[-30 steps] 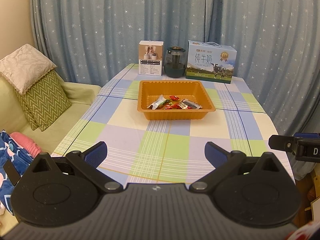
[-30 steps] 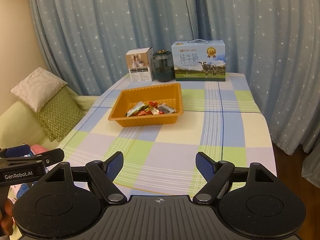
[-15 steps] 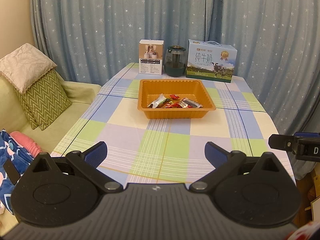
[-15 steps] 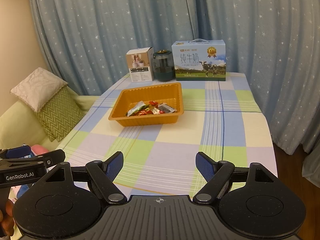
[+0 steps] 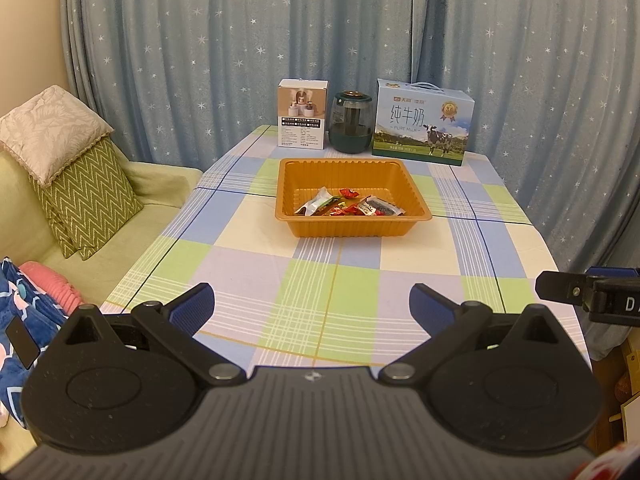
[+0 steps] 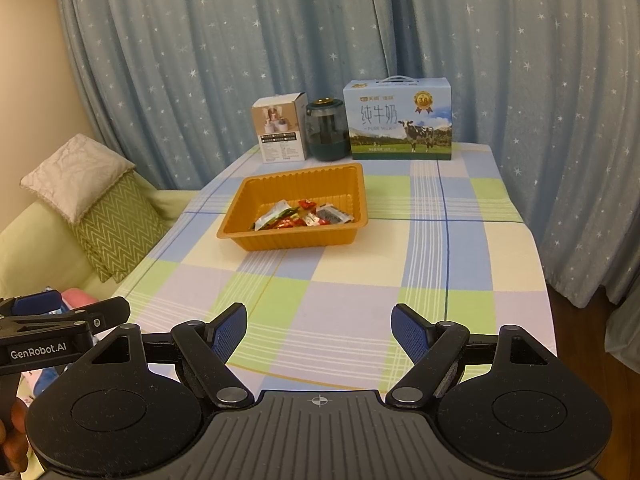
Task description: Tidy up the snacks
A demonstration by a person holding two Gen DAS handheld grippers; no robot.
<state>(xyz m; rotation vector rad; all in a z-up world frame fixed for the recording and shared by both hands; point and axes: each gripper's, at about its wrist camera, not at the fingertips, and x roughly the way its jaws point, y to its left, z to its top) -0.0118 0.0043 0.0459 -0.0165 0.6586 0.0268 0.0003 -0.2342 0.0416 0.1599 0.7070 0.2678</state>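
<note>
Both hand-held grippers, left (image 5: 312,308) and right (image 6: 319,330), hover spread wide and empty-handed over the near edge of the checked-cloth table (image 5: 336,280). Farther off, mid-table, an orange ribbed plastic tray (image 5: 352,226) holds a small heap of wrapped snacks (image 5: 350,207). Beyond it, at the far edge, stands a blue milk carton (image 5: 422,126).

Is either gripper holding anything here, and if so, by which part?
Nothing is held. The left gripper and right gripper are both open and empty; the snack packets lie in the orange tray.
</note>
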